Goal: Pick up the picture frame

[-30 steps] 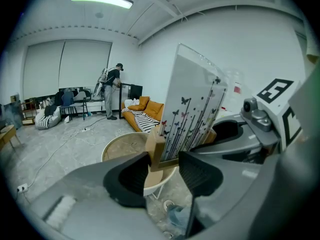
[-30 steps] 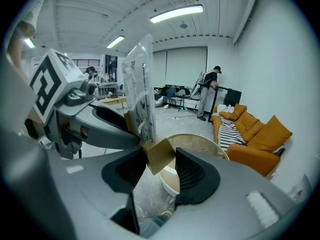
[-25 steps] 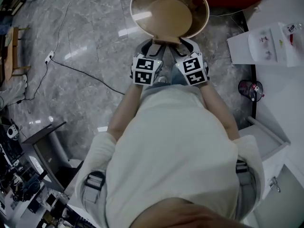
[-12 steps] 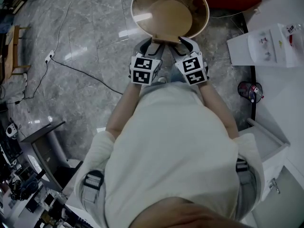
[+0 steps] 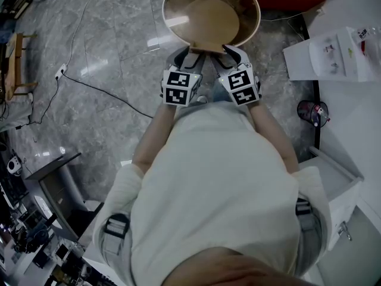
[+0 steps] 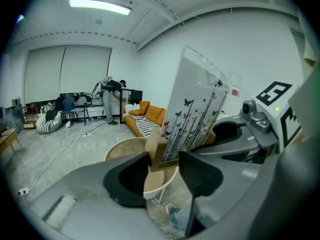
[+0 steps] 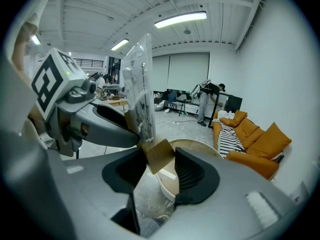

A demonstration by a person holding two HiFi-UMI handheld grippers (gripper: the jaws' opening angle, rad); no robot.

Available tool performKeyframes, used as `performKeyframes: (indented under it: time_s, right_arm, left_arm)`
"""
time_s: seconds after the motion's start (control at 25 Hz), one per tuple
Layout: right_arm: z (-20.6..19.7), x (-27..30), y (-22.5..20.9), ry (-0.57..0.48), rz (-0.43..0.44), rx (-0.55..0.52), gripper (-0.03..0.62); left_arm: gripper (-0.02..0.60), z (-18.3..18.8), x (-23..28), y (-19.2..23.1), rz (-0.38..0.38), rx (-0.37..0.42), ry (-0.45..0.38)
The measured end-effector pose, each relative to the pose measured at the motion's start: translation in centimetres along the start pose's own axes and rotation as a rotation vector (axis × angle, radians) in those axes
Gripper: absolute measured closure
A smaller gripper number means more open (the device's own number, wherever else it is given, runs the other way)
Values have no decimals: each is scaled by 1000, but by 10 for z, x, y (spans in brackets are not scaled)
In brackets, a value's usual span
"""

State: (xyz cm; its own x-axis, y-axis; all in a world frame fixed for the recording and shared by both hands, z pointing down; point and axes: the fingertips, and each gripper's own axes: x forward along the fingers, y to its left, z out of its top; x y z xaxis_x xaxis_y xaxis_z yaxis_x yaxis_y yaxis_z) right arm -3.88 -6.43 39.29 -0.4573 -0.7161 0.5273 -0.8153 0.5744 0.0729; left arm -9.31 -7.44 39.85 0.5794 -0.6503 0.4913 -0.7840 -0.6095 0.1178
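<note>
The picture frame (image 6: 195, 104), a clear panel printed with butterflies and stems, is held upright in the air. It is lifted clear of the round counter (image 5: 208, 19), which is seen below and beyond it. The frame is carried by the two ends of its lower edge. A wooden foot (image 6: 156, 151) is clamped between the jaws of the left claw (image 6: 165, 168), and the second foot (image 7: 160, 156) is clamped by the right claw (image 7: 160, 171). The jaws stand fairly wide only because the blocks are thick.

The feet were probably chosen because they give the pads something solid and rough to bite on, whereas the smooth panel could slip or be marked. With the two claws set side by side and tipped downward, the panel is left free to rise above them and its weight is shared.

In the right gripper view the block sits cornerwise between the pads. Contact on the far pad appears slight, though this cannot be judged surely from that angle. If so, that end could twist, so the claws would best be moved together.

The pick-up itself is judged to be essentially done.
</note>
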Motion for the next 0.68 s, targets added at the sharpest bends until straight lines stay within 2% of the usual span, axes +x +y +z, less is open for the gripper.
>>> performKeyframes:
  time_s: [0.68]
  right_arm:
    - [3,2,1,1,2,-4,418]
  left_arm:
    - [391,3,-2,2,3,-3,0]
